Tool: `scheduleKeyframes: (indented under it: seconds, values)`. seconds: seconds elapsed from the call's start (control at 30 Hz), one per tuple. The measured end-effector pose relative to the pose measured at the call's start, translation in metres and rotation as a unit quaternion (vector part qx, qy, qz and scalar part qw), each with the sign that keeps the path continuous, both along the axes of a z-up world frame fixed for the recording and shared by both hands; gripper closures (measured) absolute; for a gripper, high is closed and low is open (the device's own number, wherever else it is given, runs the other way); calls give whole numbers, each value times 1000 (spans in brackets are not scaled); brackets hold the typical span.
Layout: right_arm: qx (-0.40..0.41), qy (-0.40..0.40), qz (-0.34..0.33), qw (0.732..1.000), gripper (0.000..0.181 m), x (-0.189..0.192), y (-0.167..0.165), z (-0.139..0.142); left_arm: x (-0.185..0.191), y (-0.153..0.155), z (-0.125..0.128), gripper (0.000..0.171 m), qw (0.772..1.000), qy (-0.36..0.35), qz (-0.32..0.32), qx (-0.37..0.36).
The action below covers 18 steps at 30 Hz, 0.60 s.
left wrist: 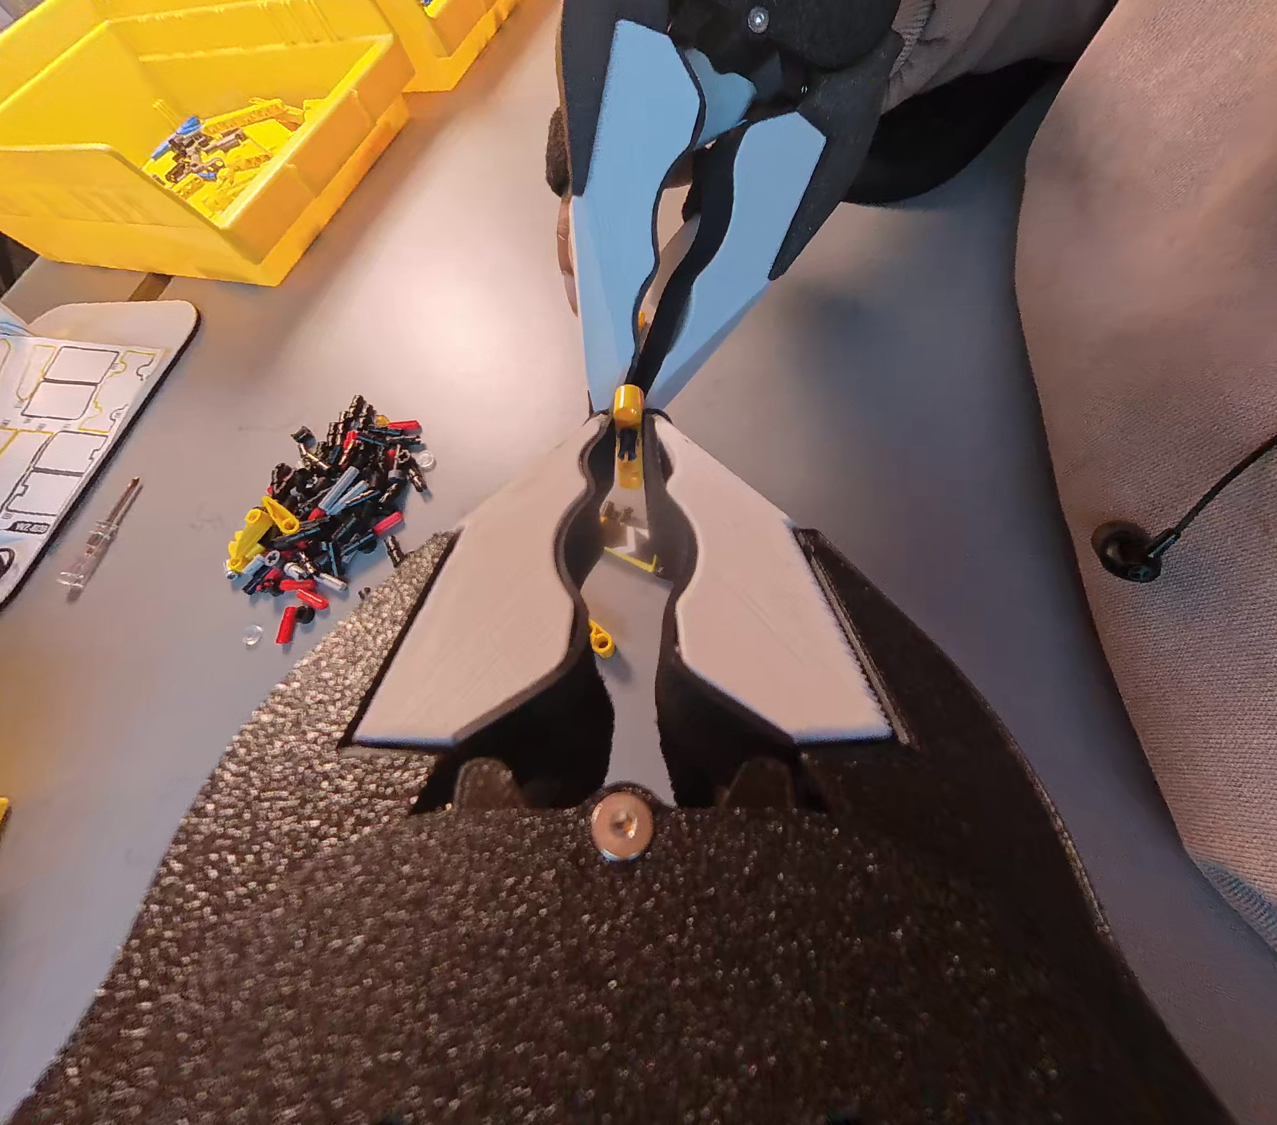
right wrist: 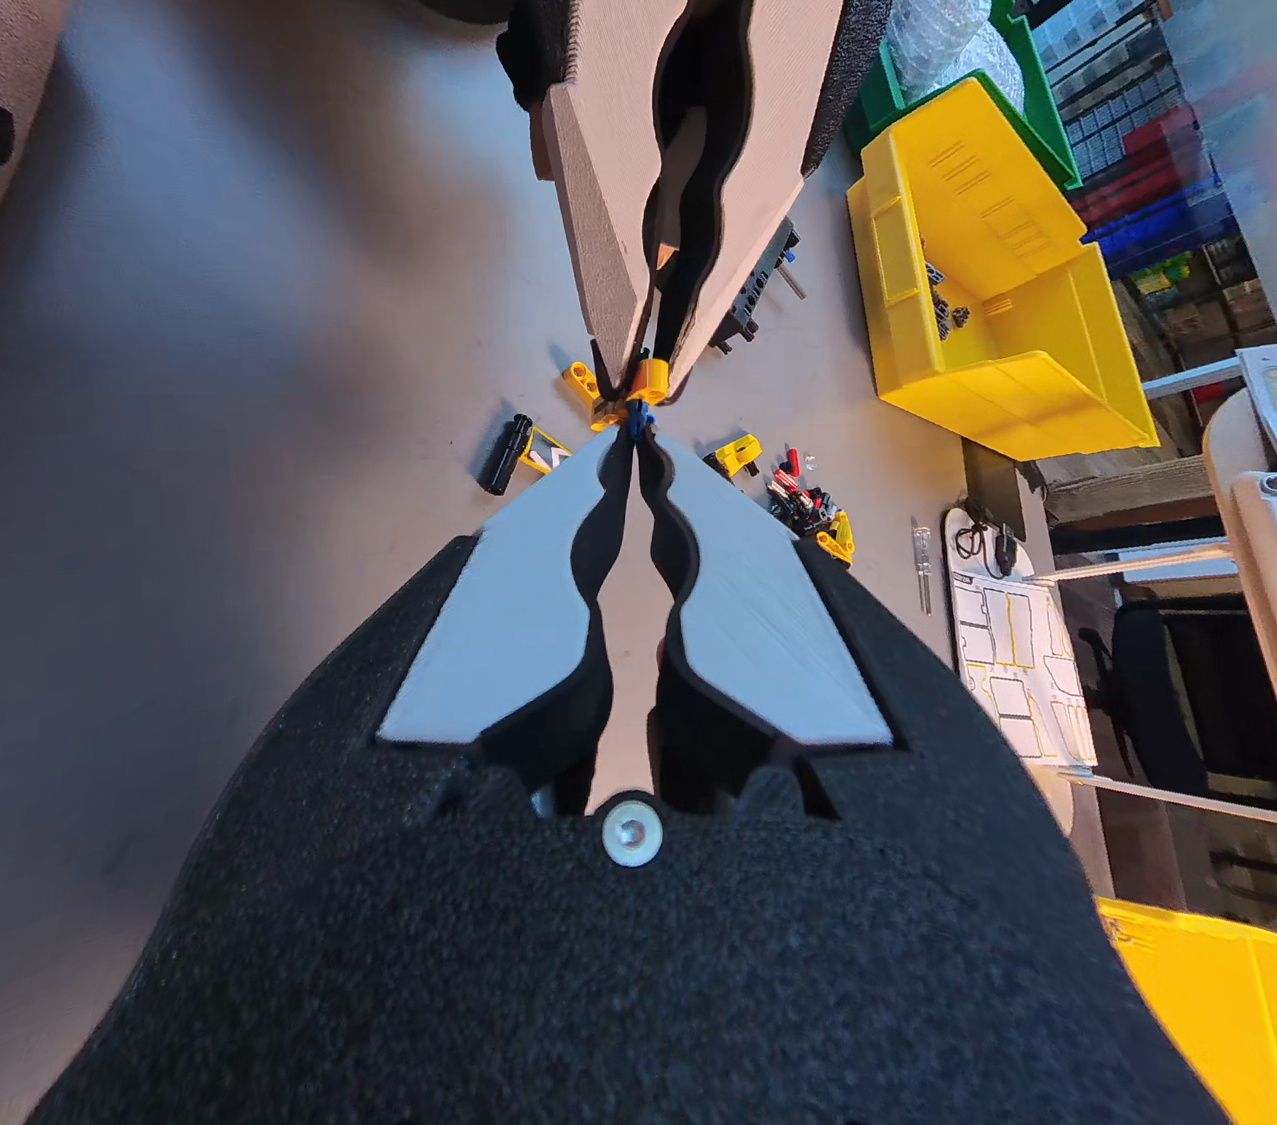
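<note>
Left hand-held gripper, frame centre, is clamping a small yellow beam at its tips. Right hand-held gripper is meeting it tip to tip, pinching a blue-black pin just beside a yellow round connector, which the left tips are also gripping. These parts are looking light, rigid, slick plastic; best pinched across flat sides. Farther left, a pile of loose pins is lying on the tabletop; yellow bins are sitting upper left.
</note>
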State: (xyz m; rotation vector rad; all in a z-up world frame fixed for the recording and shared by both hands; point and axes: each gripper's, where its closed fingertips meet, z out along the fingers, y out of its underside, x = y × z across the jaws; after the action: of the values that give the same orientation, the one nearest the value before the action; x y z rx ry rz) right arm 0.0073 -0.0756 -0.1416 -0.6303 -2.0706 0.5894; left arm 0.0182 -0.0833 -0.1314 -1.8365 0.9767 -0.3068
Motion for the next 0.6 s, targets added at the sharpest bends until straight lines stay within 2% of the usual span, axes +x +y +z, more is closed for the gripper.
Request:
scheduleKeyframes:
  seconds: [0.13, 0.17, 0.2, 0.27, 0.33, 0.4, 0.47, 0.5, 0.6]
  values:
    - [-7, 1, 3, 1000, 181, 3, -1, 2, 0, -2, 1, 165, 1000, -6, -2, -1]
    - [-6, -3, 1, 1000, 181, 4, 1, 1, -9, 1, -1, 165, 1000, 4, 18, -3]
    - [24, -14, -24, 999, 181, 9, 19, -4, -34, 5, -4, 165, 998, 26, 55, 3]
    - [-30, -4, -54, 998, 181, 19, 41, 2, -38, -6, 11, 165, 995, -94, 38, -21]
    - [-58, 26, -42, 997, 181, 14, 33, 13, -25, -1, 15, 165, 995, -101, 18, -5]
    - [-78, 20, -42, 996, 181, 9, 31, 12, -17, 5, 26, 165, 993, -119, 6, 8]
    - [-105, 25, -37, 993, 181, 10, 32, 12, -19, 7, 25, 165, 994, -113, 7, 12]
    - [-135, 25, -31, 990, 177, 10, 28, 13, -18, 7, 22, 165, 994, -112, 8, 9]
    - [-195, 3, -22, 981, 146, 8, 15, 8, -12, 4, 19, 165, 992, -126, -2, 8]
